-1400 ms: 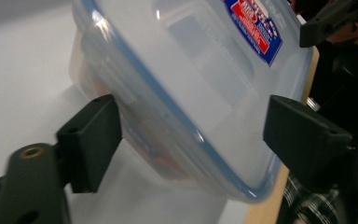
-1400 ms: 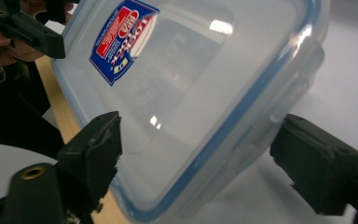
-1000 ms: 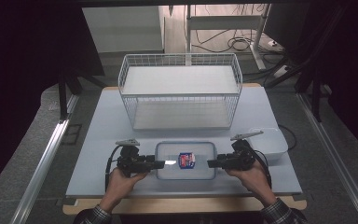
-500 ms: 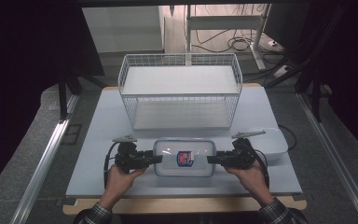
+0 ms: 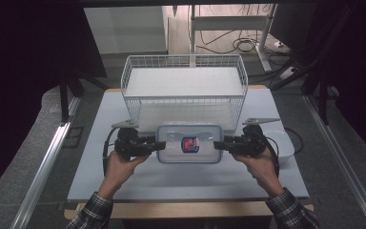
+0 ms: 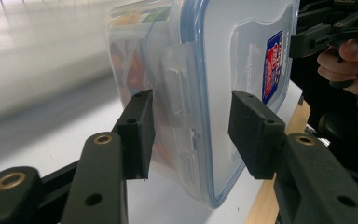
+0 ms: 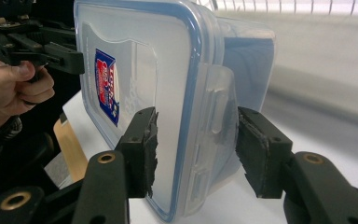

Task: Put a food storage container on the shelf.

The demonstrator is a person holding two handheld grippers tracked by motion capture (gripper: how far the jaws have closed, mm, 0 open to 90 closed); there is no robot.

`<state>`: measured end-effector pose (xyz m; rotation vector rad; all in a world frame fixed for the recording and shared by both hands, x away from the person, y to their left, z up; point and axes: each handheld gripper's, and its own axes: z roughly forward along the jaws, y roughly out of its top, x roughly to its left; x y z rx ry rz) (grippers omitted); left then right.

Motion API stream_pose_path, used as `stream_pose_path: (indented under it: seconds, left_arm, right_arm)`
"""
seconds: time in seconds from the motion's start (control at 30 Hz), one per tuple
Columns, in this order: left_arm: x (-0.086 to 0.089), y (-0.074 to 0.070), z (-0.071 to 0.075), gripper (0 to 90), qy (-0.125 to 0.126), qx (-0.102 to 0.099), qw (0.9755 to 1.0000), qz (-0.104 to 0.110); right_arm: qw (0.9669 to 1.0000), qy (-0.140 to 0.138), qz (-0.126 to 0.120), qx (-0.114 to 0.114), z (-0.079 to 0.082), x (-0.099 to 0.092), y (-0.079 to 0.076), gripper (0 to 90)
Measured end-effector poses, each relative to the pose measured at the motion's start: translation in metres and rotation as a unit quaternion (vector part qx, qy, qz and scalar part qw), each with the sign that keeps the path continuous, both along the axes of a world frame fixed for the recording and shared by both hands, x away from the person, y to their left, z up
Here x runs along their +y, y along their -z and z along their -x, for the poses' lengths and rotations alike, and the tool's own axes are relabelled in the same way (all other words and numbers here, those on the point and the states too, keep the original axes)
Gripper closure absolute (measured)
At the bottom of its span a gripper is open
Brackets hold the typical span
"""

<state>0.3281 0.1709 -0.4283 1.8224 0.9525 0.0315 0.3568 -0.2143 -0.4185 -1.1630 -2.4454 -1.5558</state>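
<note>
The clear rectangular plastic container with a blue-rimmed lid [image 5: 188, 143] hangs between both grippers, just before the white wire basket [image 5: 185, 90]. The left gripper [image 5: 161, 145] clamps one end, and the right gripper [image 5: 218, 144] clamps the other.

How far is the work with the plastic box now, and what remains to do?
Done: the left gripper and the right gripper each clamp one end of the lidded plastic box. In hand: the box is carried between them, in front of the wire basket. Left, probably: move it to the basket, set it down, let go.
</note>
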Motion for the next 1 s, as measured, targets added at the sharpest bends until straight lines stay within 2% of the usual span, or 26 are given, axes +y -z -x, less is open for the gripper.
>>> stream_pose_path:
  seconds: [0.07, 0.1, 0.13, 0.17, 0.23, 0.27, 0.3, 0.4, 0.43, 0.47, 0.5, 0.63, 0.77, 0.87, 1.0]
  left_arm:
    - [0.001, -0.012, -0.006, 51.8, 0.0, -0.01, 1.0, 0.001]
    - [0.001, -0.012, -0.006, 51.8, 0.0, -0.01, 1.0, 0.001]
    - [0.001, -0.021, -0.009, 51.8, -0.002, -0.014, 0.9999, 0.003]
    - [0.001, -0.021, -0.009, 51.8, -0.002, -0.014, 0.9999, 0.003]
    - [0.002, -0.03, -0.013, 51.8, -0.004, -0.018, 0.9998, 0.003]
    - [0.004, -0.039, -0.018, 51.9, -0.004, -0.024, 0.9997, 0.003]
    - [0.004, -0.039, -0.018, 51.8, -0.004, -0.024, 0.9997, 0.003]
    - [0.008, -0.054, -0.027, 51.8, -0.006, -0.028, 0.9996, 0.005]
    - [0.008, -0.054, -0.027, 51.8, -0.006, -0.028, 0.9996, 0.005]
    - [0.009, -0.058, -0.03, 51.8, -0.006, -0.031, 0.9995, 0.005]
    - [0.011, -0.061, -0.031, 51.8, -0.008, -0.033, 0.9994, 0.007]
    - [0.017, -0.077, -0.038, 51.8, -0.014, -0.039, 0.9991, 0.009]
    - [0.021, -0.085, -0.043, 51.9, -0.017, -0.042, 0.9989, 0.014]
    - [0.026, -0.098, -0.052, 52.0, -0.02, -0.045, 0.9986, 0.021]
    - [0.029, -0.106, -0.06, 52.0, -0.02, -0.046, 0.9985, 0.023]
  right_arm:
    - [0.9999, 0.003, -0.005, -0.009, -0.005, 0.0, -0.012, 50.1]
    - [0.9999, 0.003, -0.005, -0.009, -0.005, 0.0, -0.012, 50.1]
    - [0.9998, 0.004, -0.008, -0.016, -0.009, 0.001, -0.021, 50.0]
    - [0.9998, 0.004, -0.008, -0.016, -0.009, 0.001, -0.021, 50.0]
    - [0.9997, 0.005, -0.011, -0.022, -0.012, 0.001, -0.028, 50.0]
    - [0.9995, 0.006, -0.013, -0.027, -0.017, 0.002, -0.037, 50.0]
    - [0.9995, 0.006, -0.013, -0.027, -0.017, 0.002, -0.037, 50.0]
    - [0.9994, 0.006, -0.016, -0.031, -0.026, 0.006, -0.052, 50.0]
    - [0.9994, 0.006, -0.016, -0.031, -0.026, 0.006, -0.052, 50.0]
    - [0.9992, 0.007, -0.017, -0.034, -0.03, 0.009, -0.059, 50.0]
    - [0.9992, 0.007, -0.017, -0.034, -0.03, 0.009, -0.059, 50.0]
    - [0.9989, 0.005, -0.02, -0.043, -0.04, 0.015, -0.075, 50.0]
    - [0.9987, 0.004, -0.019, -0.047, -0.045, 0.019, -0.085, 50.0]
    - [0.9984, 0.003, -0.018, -0.054, -0.054, 0.024, -0.098, 50.1]
    - [0.9982, 0.004, -0.018, -0.057, -0.061, 0.027, -0.108, 50.0]
